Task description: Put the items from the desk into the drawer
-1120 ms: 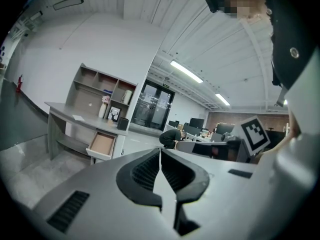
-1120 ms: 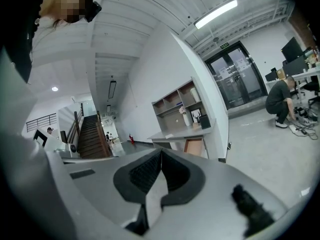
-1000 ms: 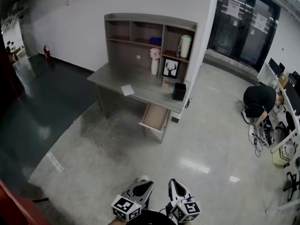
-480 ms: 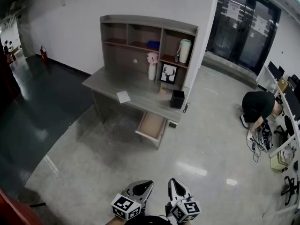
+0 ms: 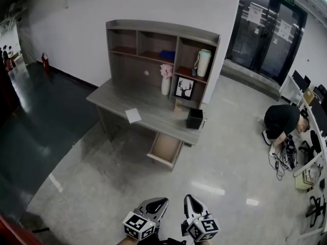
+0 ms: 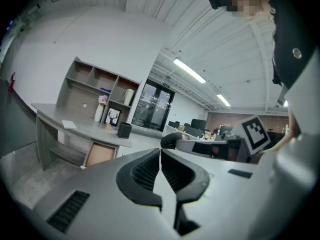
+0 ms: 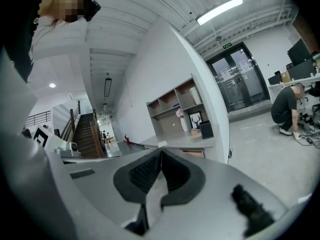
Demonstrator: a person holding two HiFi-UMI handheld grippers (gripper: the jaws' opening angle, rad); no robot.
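A grey desk (image 5: 153, 114) with a shelf unit stands against the far wall, several steps ahead. Its drawer (image 5: 166, 149) is pulled open below the top. On the top lie a white paper (image 5: 133, 115), a black box (image 5: 194, 118), a white vase with pink flowers (image 5: 166, 80) and a deer picture (image 5: 185, 88). My left gripper (image 5: 157, 204) and right gripper (image 5: 190, 202) sit side by side at the bottom edge of the head view, far from the desk. Both are shut with nothing between the jaws, as the left gripper (image 6: 160, 150) and right gripper (image 7: 161, 149) show up close.
A pale jug (image 5: 204, 63) and a blue item (image 5: 166, 55) sit on the shelves. A person (image 5: 283, 121) crouches on the floor at the right, beside office desks and cables. Dark glass doors (image 5: 265, 29) stand behind them. Shiny floor lies between me and the desk.
The desk has grown slightly larger and shifted in the head view as I walk toward it. Both grippers stay shut and keep their place at the bottom edge.
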